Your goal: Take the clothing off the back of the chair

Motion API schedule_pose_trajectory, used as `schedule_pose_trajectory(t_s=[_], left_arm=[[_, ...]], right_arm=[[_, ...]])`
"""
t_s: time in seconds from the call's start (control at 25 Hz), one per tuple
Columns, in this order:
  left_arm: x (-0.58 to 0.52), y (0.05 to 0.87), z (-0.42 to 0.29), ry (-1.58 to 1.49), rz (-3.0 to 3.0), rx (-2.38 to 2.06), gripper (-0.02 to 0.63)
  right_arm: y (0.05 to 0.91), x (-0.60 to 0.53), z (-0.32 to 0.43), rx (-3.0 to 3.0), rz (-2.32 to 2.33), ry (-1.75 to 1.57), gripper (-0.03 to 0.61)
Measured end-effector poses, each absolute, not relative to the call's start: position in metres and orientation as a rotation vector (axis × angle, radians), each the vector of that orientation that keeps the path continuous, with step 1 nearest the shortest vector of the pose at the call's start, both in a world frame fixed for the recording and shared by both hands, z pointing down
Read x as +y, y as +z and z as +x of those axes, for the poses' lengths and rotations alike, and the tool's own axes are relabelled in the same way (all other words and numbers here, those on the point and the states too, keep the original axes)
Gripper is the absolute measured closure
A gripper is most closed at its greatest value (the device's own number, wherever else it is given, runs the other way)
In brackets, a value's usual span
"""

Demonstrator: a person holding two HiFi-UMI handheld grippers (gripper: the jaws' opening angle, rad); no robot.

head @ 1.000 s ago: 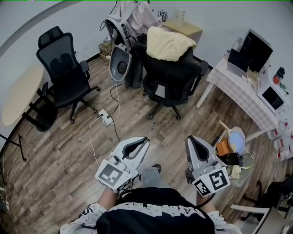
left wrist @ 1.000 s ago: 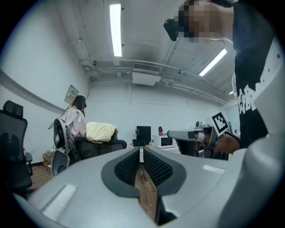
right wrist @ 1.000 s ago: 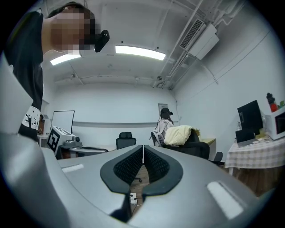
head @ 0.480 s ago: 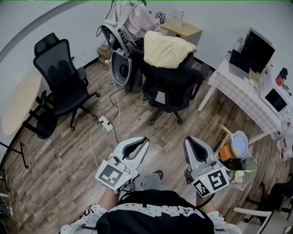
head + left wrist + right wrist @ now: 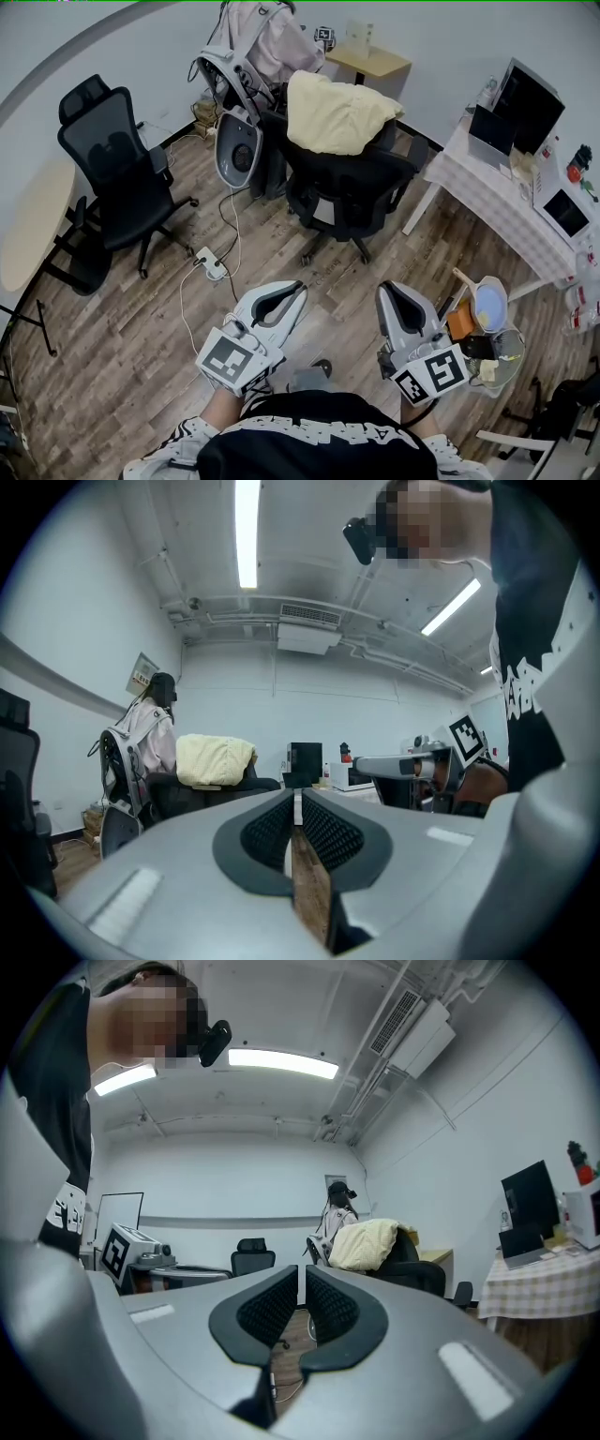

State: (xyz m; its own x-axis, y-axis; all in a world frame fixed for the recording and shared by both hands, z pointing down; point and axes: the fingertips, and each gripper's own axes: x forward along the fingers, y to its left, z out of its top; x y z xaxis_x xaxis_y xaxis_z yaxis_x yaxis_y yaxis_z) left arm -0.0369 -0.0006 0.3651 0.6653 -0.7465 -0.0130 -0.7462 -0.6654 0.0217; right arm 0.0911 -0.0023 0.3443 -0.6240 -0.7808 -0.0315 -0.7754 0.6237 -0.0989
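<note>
Well ahead, the yellow clothing point(image 5: 339, 114) drapes the chair point(image 5: 356, 187) back, well apart from the left tongs point(image 5: 298, 287), pressed together, and the right tongs point(image 5: 385, 287), just opening on nothing; the step appears to be the approach, next reaching the fabric with tongs parted.

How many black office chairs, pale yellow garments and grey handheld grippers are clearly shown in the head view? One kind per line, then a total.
Black office chairs: 2, one bare, one draped
Pale yellow garment: 1
Grey handheld grippers: 2, left gripper shut, right gripper empty, jaws just been opening
Total: 5
</note>
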Motion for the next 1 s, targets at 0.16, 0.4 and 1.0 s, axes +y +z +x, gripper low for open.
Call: schedule_pose_trajectory(t_s=[0.16, 0.4, 1.0], left_arm=[[-0.017, 0.364, -0.032, -0.031, 2.867, -1.266, 0.612], [-0.04, 0.363, -0.028, -0.023, 2.875, -1.255, 0.612], [-0.093, 0.373, -0.019, -0.004, 2.881, -1.224, 0.609]], right_arm=[[0.344, -0.018, 0.096, 2.753, -1.34, -0.111, 0.535], [0.344, -0.039, 0.101, 2.744, -1.351, -0.103, 0.528], [0.357, -0.09, 0.11, 2.738, -1.375, -0.139, 0.499]])
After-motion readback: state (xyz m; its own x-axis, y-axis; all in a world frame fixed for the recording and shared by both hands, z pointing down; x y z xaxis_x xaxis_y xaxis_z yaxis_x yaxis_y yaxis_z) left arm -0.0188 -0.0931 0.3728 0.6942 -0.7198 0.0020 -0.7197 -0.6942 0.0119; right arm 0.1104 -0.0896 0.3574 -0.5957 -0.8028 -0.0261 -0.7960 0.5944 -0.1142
